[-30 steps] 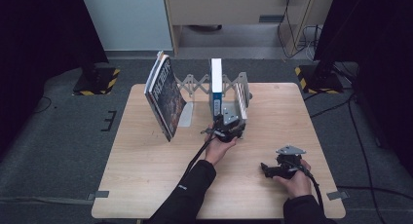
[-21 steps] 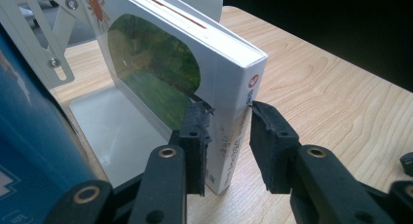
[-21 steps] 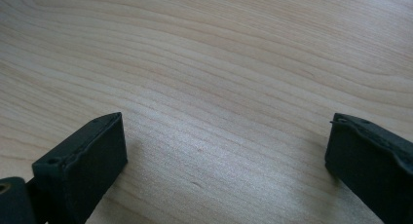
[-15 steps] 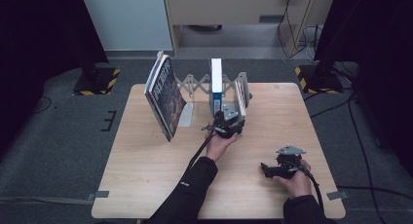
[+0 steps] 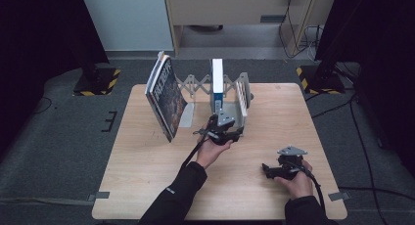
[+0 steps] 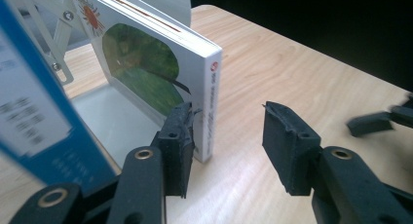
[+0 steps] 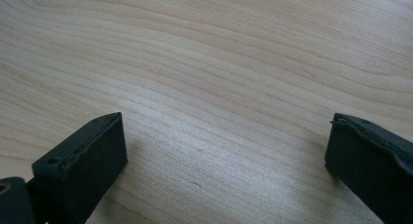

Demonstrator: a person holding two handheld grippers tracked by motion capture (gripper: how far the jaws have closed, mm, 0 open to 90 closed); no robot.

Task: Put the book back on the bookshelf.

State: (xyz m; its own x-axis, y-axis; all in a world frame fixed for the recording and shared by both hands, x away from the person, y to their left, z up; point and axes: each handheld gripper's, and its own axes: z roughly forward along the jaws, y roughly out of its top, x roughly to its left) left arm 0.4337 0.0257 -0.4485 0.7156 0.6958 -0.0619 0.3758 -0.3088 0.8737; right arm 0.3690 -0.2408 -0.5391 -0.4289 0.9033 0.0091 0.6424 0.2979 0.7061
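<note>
White picture book point(image 6: 207, 83) stands in the expanding rack point(image 5: 195, 83), apparently settled. My left gripper point(image 6: 226, 136) has just been opening, clear of it. Right gripper point(image 7: 219, 151) rests wide, empty.

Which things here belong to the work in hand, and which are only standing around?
In the work:
white-spined picture book in the grey expanding book rack
left gripper, jaws just opened

Standing by:
dark-covered book
blue-and-white book
right gripper, open above the table

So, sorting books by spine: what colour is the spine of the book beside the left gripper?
White, with small lettering on the book's spine; the left gripper view shows it best.
</note>
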